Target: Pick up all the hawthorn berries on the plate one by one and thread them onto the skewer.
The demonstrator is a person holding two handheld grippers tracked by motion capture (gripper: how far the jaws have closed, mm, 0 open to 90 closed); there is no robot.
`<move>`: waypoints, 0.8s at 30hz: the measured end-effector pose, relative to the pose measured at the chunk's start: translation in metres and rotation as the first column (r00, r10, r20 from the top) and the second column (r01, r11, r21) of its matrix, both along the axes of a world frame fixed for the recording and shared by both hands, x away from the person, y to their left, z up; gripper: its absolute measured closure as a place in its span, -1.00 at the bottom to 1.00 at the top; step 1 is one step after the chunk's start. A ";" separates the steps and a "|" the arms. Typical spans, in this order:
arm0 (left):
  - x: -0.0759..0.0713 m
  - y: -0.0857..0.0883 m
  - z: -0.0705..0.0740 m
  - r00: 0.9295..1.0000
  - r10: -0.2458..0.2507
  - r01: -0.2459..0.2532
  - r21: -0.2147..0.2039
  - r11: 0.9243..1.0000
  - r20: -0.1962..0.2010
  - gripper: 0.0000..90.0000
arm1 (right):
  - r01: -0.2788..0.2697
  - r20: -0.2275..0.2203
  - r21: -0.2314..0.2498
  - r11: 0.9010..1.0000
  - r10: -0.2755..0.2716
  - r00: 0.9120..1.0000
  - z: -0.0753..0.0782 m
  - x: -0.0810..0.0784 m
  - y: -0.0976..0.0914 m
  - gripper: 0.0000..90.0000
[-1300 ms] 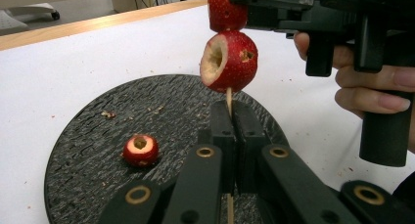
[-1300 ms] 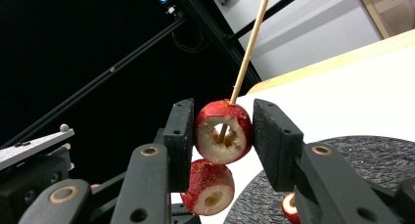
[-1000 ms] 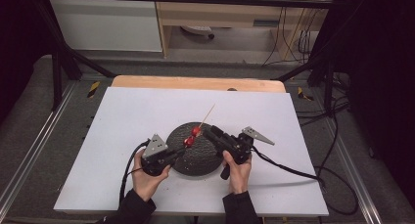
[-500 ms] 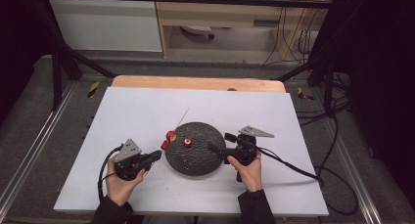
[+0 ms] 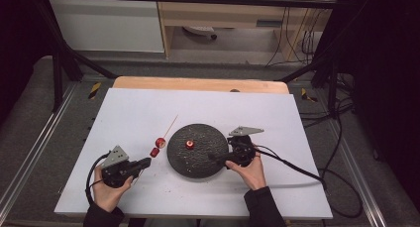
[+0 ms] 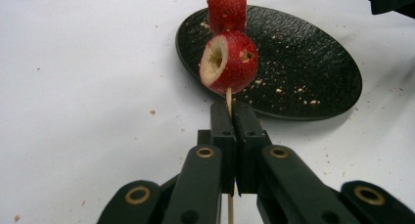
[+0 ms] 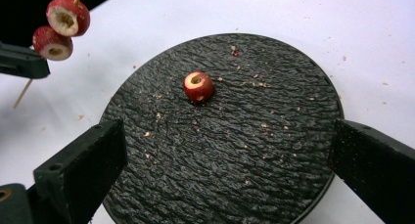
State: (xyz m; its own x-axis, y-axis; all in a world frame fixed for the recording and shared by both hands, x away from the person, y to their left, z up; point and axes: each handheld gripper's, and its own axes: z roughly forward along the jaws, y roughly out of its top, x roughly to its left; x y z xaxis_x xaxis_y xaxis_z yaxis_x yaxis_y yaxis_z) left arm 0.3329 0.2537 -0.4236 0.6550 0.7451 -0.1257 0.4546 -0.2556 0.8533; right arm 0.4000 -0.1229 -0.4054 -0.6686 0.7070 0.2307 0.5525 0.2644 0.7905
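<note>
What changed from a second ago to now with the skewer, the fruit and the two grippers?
The left gripper, shut on the skewer, carried it with two fruits off the plate to the left. The right gripper has just been opening and now stands back, nothing between its jaws; one fruit lies loose on the plate. Plate and table stayed put.

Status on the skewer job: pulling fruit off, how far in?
Done: one fruit lies loose on the plate. The right gripper hangs open over the plate, its jaws just opened, nothing between them. In hand: the left gripper is shut on the skewer, off the plate's left. Left: two fruits on the stick.
</note>
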 end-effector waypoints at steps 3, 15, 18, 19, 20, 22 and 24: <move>-0.001 0.005 -0.003 1.000 0.004 -0.004 0.000 1.000 -0.006 0.96 | -0.019 -0.010 -0.044 0.999 0.018 1.000 0.004 0.002 0.007 -0.96; -0.002 0.012 -0.006 1.000 0.000 0.000 0.002 1.000 -0.014 0.96 | -0.088 -0.053 -0.200 0.976 0.079 0.995 0.013 0.021 0.043 -0.92; -0.002 0.012 -0.007 1.000 0.002 -0.002 0.003 1.000 -0.017 0.96 | -0.109 -0.059 -0.233 0.966 0.097 0.993 0.015 0.027 0.053 -0.90; -0.002 0.012 -0.007 1.000 0.002 -0.002 0.001 1.000 -0.018 0.96 | -0.115 -0.064 -0.246 0.963 0.102 0.993 0.015 0.029 0.056 -0.90; -0.002 0.013 -0.007 1.000 0.003 -0.003 0.000 1.000 -0.018 0.96 | -0.124 -0.060 -0.263 0.957 0.112 0.992 0.015 0.031 0.060 -0.89; -0.001 0.013 -0.007 1.000 0.004 -0.004 -0.001 1.000 -0.017 0.96 | -0.146 -0.060 -0.289 0.946 0.135 0.989 0.016 0.036 0.066 -0.88; -0.002 0.013 -0.007 1.000 0.002 -0.002 -0.001 1.000 -0.018 0.96 | -0.158 -0.071 -0.309 0.938 0.143 0.987 0.016 0.039 0.072 -0.87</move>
